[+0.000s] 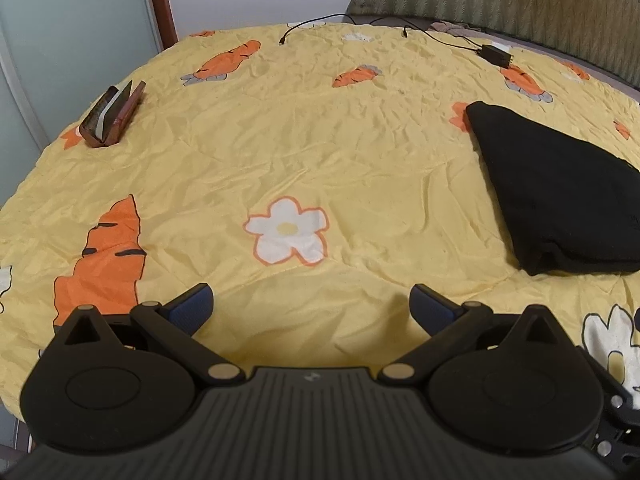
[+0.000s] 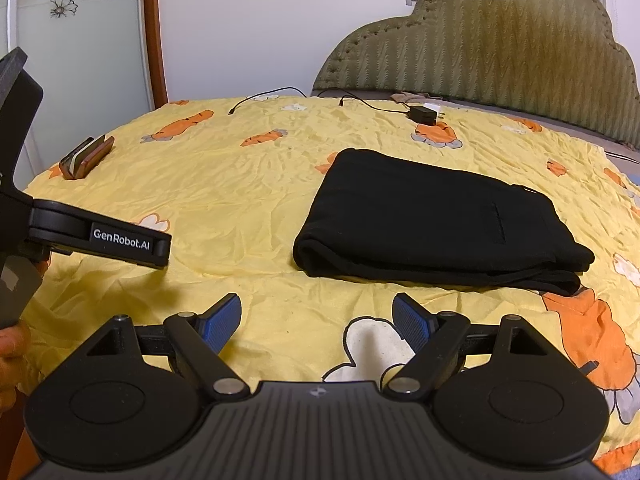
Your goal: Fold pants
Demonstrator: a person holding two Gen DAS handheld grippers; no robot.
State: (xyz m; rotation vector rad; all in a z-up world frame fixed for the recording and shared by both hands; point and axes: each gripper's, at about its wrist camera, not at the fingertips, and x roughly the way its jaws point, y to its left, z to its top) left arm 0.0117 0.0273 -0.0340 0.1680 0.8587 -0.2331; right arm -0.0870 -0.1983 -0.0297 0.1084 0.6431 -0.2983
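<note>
I see the pants (image 2: 436, 220) lying folded on the bedspread (image 2: 248, 184); I hold left gripper (image 1: 312, 306) and right gripper (image 2: 318, 320) open, empty, near side

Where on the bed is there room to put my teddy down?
The widest bare patch of bedspread lies between the brown case on the left and the folded black pants on the right. There is more room in front of both open grippers. It is busier at the far edge, with the charger and its cables.
</note>
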